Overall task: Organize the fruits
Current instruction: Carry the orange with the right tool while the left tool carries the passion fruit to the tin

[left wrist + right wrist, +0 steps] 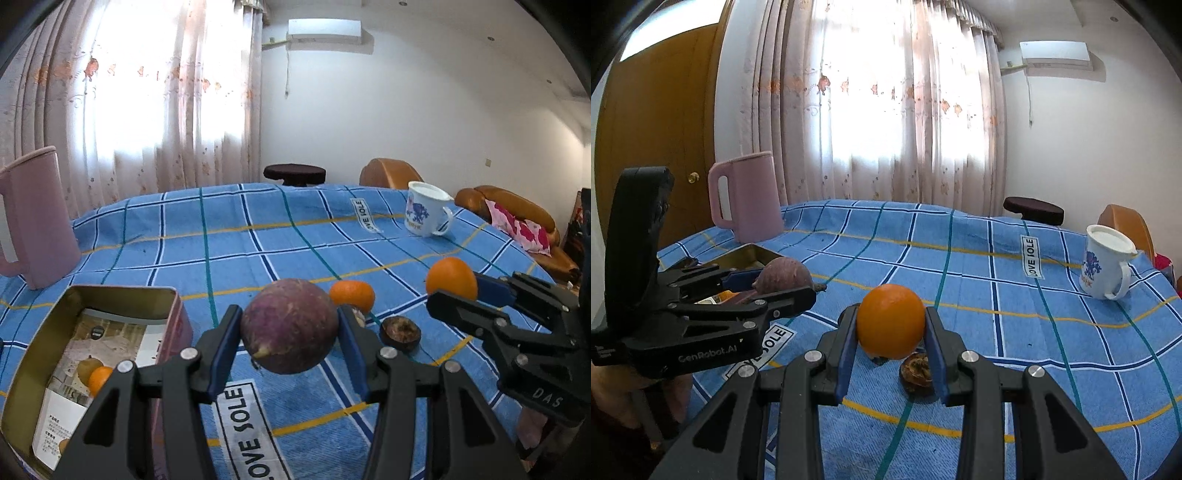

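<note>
Left wrist view: left gripper [290, 328] fingers clamp a purple fruit [290, 325] beside the tin [37, 354], which already holds fruit; right gripper [891, 326] clamps an orange [891, 321]. 2 fruits remain on the table [258, 229].

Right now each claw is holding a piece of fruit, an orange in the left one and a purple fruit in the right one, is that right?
It's the other way round. The left wrist view shows the left claw gripping the purple fruit, and the right wrist view shows the right claw gripping the orange. Each claw does hold one fruit.
</note>
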